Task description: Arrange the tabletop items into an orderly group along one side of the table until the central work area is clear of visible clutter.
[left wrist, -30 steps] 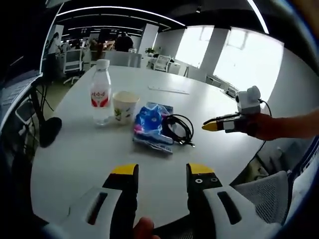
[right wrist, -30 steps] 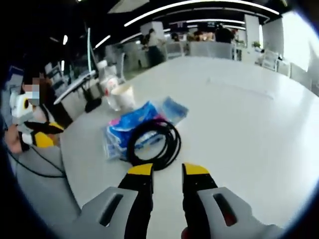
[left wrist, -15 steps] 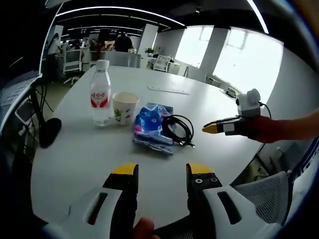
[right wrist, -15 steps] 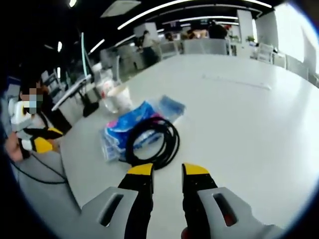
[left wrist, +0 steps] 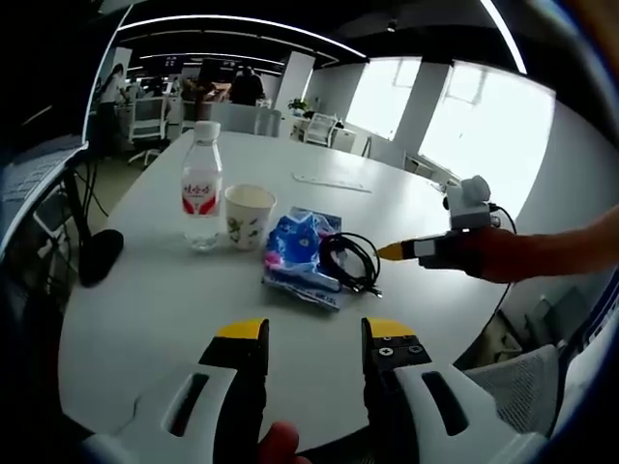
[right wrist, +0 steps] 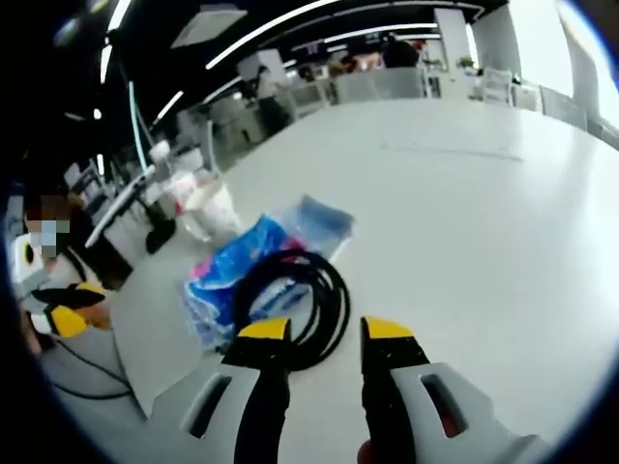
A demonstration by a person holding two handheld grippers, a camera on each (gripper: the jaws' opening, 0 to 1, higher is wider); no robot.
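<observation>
Four items sit grouped on the white desk (left wrist: 145, 290): a clear water bottle (left wrist: 202, 186) with a red label, a paper cup (left wrist: 249, 216) just beside it, a blue tissue pack (left wrist: 300, 253), and a coiled black cable (left wrist: 348, 261) lying against the pack's near edge. A thin white strip (left wrist: 332, 183) lies farther back on the desk, well apart from them.

In the left gripper view, the left tongs (left wrist: 312, 333) hover above the near desk edge, jaws parted with nothing between them. The right tongs (left wrist: 387, 252) reach in from the right, held in a hand (left wrist: 484, 256), tips just beside the cable; from here I cannot tell their gap.

In the right gripper view, the right tongs (right wrist: 325, 331) stand apart and empty, yellow tips right at the cable (right wrist: 295, 304) coil, which rests partly on the tissue pack (right wrist: 237, 275). The cup (right wrist: 208, 208) and bottle (right wrist: 166, 179) stand blurred beyond. The left tongs (right wrist: 63, 314) show at the left edge.
</observation>
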